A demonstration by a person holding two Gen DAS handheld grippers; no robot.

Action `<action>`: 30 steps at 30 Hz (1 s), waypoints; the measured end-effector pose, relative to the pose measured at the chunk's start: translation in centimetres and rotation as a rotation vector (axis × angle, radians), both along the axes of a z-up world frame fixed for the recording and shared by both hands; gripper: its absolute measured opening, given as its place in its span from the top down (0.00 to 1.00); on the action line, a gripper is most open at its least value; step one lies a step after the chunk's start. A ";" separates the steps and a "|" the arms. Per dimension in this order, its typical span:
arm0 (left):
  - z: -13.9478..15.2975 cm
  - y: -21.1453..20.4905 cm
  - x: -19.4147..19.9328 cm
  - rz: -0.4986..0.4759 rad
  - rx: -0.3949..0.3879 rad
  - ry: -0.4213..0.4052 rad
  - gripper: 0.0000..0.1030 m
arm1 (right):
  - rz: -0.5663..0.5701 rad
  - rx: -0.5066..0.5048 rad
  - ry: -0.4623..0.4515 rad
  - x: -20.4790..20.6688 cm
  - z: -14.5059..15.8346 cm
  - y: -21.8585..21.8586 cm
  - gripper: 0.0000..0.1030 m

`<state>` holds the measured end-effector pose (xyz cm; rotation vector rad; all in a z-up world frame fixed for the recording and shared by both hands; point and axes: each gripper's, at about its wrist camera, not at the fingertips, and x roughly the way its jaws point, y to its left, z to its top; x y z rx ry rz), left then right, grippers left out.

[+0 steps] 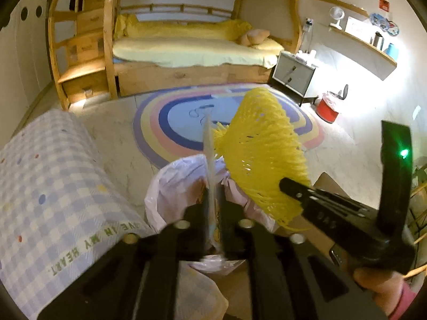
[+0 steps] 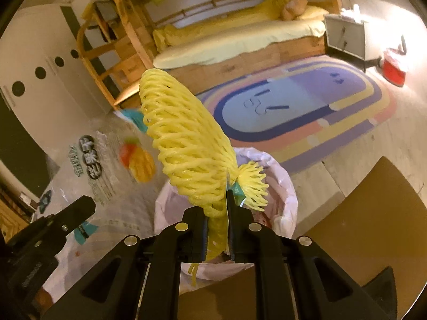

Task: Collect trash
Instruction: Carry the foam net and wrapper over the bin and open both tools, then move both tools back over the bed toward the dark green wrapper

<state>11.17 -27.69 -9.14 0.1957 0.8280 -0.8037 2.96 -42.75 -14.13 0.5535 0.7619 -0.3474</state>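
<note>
My right gripper [image 2: 217, 218] is shut on a yellow foam fruit net [image 2: 184, 144] and holds it above a bin lined with a white bag [image 2: 285, 186]. The net [image 1: 261, 154] and right gripper [image 1: 291, 186] also show in the left wrist view. My left gripper [image 1: 213, 200] is shut on a clear plastic snack bag [image 1: 208, 144], seen edge-on, above the same lined bin [image 1: 170, 186]. In the right wrist view the printed snack bag [image 2: 106, 170] hangs at the left from the left gripper [image 2: 80, 210].
A checked cushion [image 1: 53, 192] lies at the left. A brown board [image 2: 379, 213] sits right of the bin. A striped oval rug [image 2: 307, 112] covers the floor before a wooden bunk bed [image 1: 186, 48]. A grey nightstand [image 1: 293, 74] and a red bin [image 1: 328, 109] stand at the right.
</note>
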 end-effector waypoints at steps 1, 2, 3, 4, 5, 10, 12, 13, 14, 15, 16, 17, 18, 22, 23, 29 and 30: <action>0.0 0.1 0.3 0.014 0.000 0.007 0.57 | 0.001 0.000 0.009 0.3 -0.3 0.1 0.78; 0.0 0.4 0.5 0.027 -0.010 0.011 0.50 | 0.010 0.006 0.023 0.7 -0.9 -0.1 0.64; 0.2 0.5 0.6 0.034 -0.021 0.011 0.48 | 0.014 0.010 0.028 0.8 -1.1 0.1 0.52; 0.3 0.9 0.7 0.043 -0.032 0.010 0.47 | 0.016 0.012 0.036 0.8 -1.4 0.1 0.49; 0.5 1.1 0.7 0.053 -0.035 0.006 0.47 | 0.013 0.005 0.042 0.8 -1.5 0.3 0.49; 1.9 3.6 0.4 0.111 -0.063 -0.012 0.47 | 0.010 -0.033 0.028 -0.3 -0.2 1.2 0.49; 2.6 5.1 0.0 0.139 -0.075 -0.024 0.47 | 0.009 -0.041 0.005 -0.8 0.8 1.4 0.49; 2.8 5.6 -0.2 0.146 -0.080 -0.026 0.47 | 0.011 -0.046 -0.014 -1.2 1.7 1.7 0.49; 3.1 6.3 -0.4 0.157 -0.085 -0.030 0.47 | 0.015 -0.053 -0.026 -1.5 2.3 2.0 0.49; 3.5 7.3 -0.7 0.172 -0.088 -0.035 0.47 | 0.022 -0.063 -0.042 -1.8 3.1 2.3 0.49; 3.8 7.8 -0.8 0.180 -0.092 -0.039 0.47 | 0.033 -0.076 -0.061 -2.1 4.0 2.9 0.49; 4.2 8.4 -1.2 0.191 -0.098 -0.047 0.47 | 0.042 -0.083 -0.073 -2.2 4.7 3.3 0.49; 4.6 9.2 -1.3 0.203 -0.103 -0.053 0.47 | 0.062 -0.092 -0.096 -2.5 5.7 4.2 0.49; 6.0 12.3 -2.6 0.252 -0.129 -0.080 0.47 | 0.122 -0.127 -0.130 -2.6 7.9 7.0 0.49; 6.3 13.0 -3.0 0.264 -0.129 -0.092 0.47 | 0.142 -0.139 -0.137 -2.6 8.4 7.9 0.49; 7.2 17.8 -4.9 0.328 -0.123 -0.149 0.45 | 0.245 -0.170 -0.169 -2.1 10.4 12.3 0.49; 7.3 18.6 -5.1 0.341 -0.121 -0.155 0.44 | 0.277 -0.175 -0.176 -1.8 10.6 13.5 0.49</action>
